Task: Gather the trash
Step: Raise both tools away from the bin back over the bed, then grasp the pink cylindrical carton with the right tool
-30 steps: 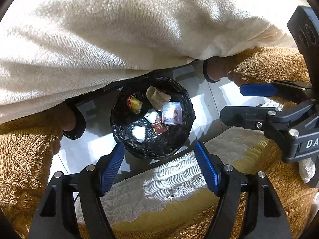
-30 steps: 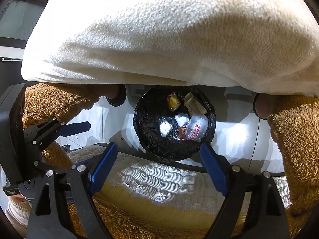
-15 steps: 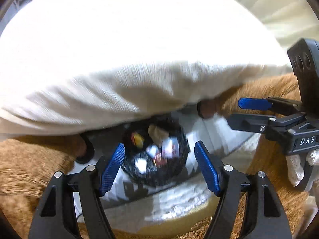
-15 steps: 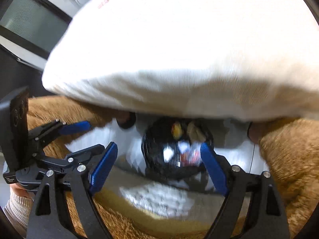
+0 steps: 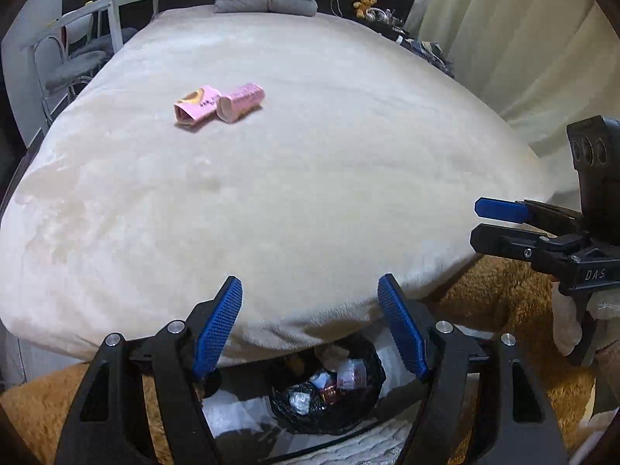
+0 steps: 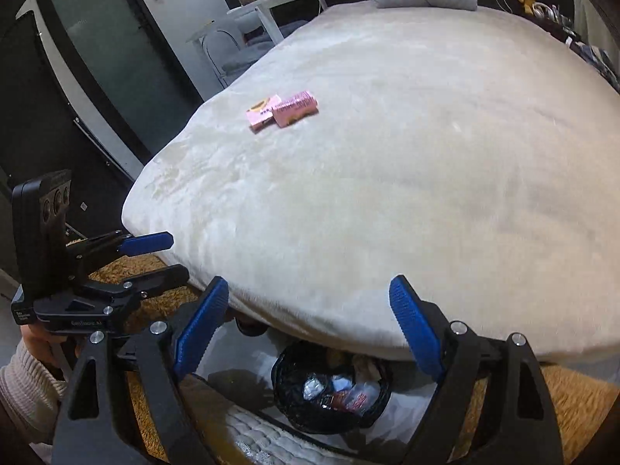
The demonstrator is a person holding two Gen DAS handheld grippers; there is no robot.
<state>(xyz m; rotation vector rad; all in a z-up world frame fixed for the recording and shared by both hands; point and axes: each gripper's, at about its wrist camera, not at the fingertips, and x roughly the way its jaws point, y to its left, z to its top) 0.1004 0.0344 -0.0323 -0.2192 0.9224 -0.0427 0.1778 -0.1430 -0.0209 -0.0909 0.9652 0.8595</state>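
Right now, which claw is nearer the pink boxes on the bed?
Left, slightly. Left claw faces the pink boxes from the bed's foot; right claw sits further right. Both well short.

wrappers (image 5: 217, 106) on bed (image 5: 310, 178), bin (image 5: 329, 395) below

Both wrist cameras look forward over the foot of the bed (image 5: 310, 162), slightly downward. Each sees the other tool: right gripper (image 5: 500, 224) at the left view's right edge, left gripper (image 6: 155, 255) opposite. Shared: pink cartons (image 5: 217, 106), bin (image 6: 329, 387) below.
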